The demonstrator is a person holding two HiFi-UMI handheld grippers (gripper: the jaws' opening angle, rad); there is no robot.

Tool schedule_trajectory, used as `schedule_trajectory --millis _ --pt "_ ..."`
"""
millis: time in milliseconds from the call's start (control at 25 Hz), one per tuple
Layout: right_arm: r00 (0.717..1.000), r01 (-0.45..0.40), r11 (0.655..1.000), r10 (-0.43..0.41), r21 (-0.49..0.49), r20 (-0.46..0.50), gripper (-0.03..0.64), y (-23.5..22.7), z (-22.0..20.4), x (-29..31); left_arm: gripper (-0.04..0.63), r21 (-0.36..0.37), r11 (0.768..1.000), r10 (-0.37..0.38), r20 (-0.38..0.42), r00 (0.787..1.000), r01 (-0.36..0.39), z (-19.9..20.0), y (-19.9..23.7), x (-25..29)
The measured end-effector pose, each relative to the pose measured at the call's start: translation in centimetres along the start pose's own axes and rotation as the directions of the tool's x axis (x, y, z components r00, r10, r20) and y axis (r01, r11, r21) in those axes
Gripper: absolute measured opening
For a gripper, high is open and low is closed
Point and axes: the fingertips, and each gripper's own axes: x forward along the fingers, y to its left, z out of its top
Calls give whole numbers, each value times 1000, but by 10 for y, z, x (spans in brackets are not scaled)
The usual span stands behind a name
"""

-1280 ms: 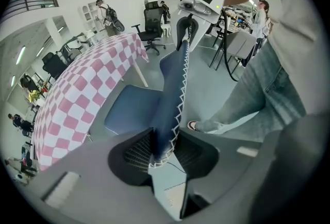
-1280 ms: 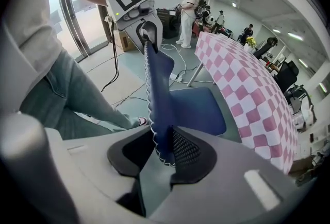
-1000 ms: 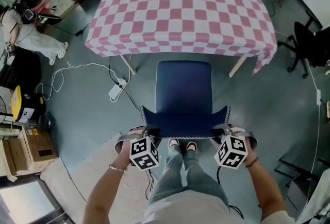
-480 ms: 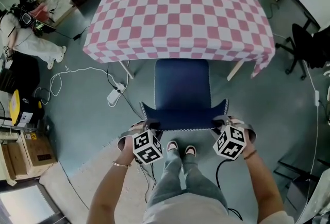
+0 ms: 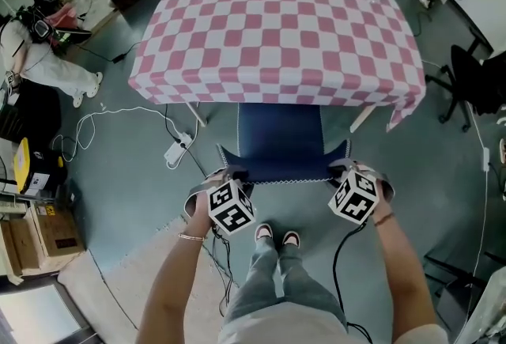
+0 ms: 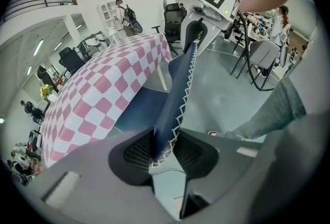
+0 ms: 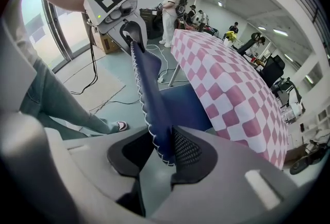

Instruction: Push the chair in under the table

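Chair [image 5: 281, 133], blue, at twelve o'clock, seat partly beneath the checked worktop [image 5: 277, 26]. Left claw [image 5: 236, 175] and right claw [image 5: 341, 172] clench both top corners of the backrest [image 5: 283, 168], a sound hold; the frame looks stiff and fairly heavy.

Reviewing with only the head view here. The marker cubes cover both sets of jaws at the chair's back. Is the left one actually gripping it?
Observer: Yes. The left gripper is shut on the chair backrest, with its stitched edge pinched in the jaws.
Operator: And the right?
Observer: The right gripper is shut on the backrest's other end in the same way.
Operator: Anything above that I can't see?
Observer: A railed balcony runs overhead.
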Motion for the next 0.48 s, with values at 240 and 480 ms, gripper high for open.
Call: schedule_trajectory --millis 240,480 --pt "1000 30 999 -30 19 1 109 -35 11 10 103 -23 999 48 12 999 -48 11 34 13" --pt "999 33 999 -34 28 18 109 -54 25 17 106 -38 996 77 10 997 -76 13 63 20"
